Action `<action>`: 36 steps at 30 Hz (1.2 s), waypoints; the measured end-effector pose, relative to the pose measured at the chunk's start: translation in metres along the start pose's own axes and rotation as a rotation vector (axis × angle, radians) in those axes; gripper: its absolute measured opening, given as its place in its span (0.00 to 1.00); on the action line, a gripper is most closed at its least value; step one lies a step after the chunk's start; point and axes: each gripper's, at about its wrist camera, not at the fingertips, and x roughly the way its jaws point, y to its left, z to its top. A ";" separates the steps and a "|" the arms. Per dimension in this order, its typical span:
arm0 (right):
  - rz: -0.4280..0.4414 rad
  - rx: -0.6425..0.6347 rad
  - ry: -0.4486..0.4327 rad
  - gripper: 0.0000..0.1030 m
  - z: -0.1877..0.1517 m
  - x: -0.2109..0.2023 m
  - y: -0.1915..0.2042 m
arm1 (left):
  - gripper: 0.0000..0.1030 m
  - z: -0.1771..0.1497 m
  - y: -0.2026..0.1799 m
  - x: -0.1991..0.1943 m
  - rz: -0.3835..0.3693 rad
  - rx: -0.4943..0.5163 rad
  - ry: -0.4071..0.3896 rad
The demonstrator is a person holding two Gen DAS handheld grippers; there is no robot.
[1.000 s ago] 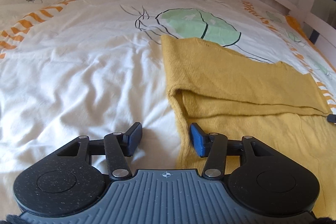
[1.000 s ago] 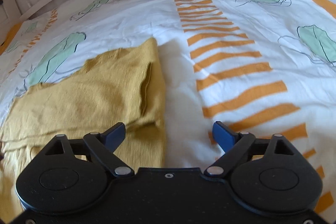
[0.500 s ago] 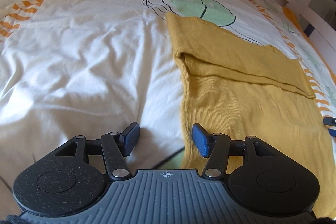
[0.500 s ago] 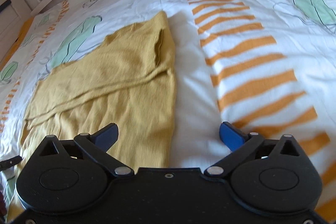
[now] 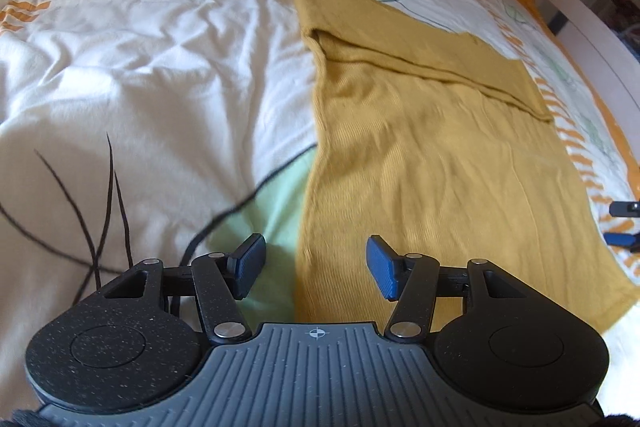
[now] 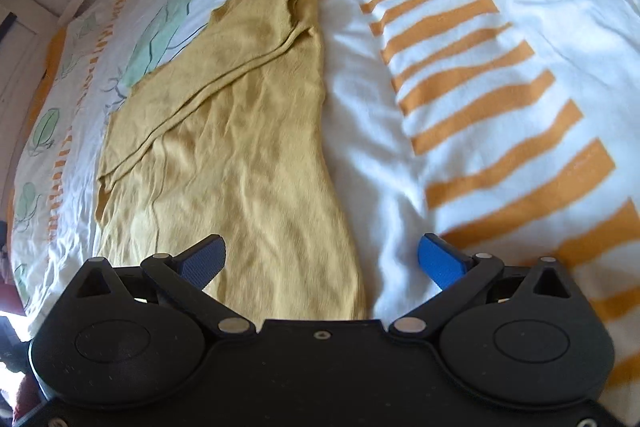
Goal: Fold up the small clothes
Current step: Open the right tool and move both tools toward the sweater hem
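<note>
both grippers pulled back to the yellow top's (image 5: 440, 167) near hem
top band now folded; left gripper (image 5: 316, 267) and right gripper (image 6: 322, 261) stand apart, empty, ready for the hem.

Left speckled black gripper (image 5: 316, 269) has a ribbed grey body with a tiny crosshair mark, silver pivot screws, blue textured pads. Right matte black gripper (image 6: 322, 259) is smooth-bodied, same blue pads.

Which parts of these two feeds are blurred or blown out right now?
Left wrist: the near garment and the duvet print beside it are smeared; the far fold stays sharper. Right wrist: the duvet's orange stripes near the right gripper are smeared, with a blown-out sun patch at far right; the fisheye bends the bed edges.
</note>
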 end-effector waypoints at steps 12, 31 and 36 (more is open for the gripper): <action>0.086 -0.006 0.013 0.99 -0.041 -0.011 -0.003 | 0.55 -0.030 -0.004 -0.010 -0.007 0.036 -0.013; 0.178 -0.082 -0.023 0.99 -0.075 -0.023 0.012 | 0.71 -0.061 -0.020 -0.023 -0.054 0.115 -0.049; 0.242 -0.023 -0.009 0.99 -0.072 -0.030 0.003 | 0.71 -0.061 -0.019 -0.025 -0.062 0.113 -0.050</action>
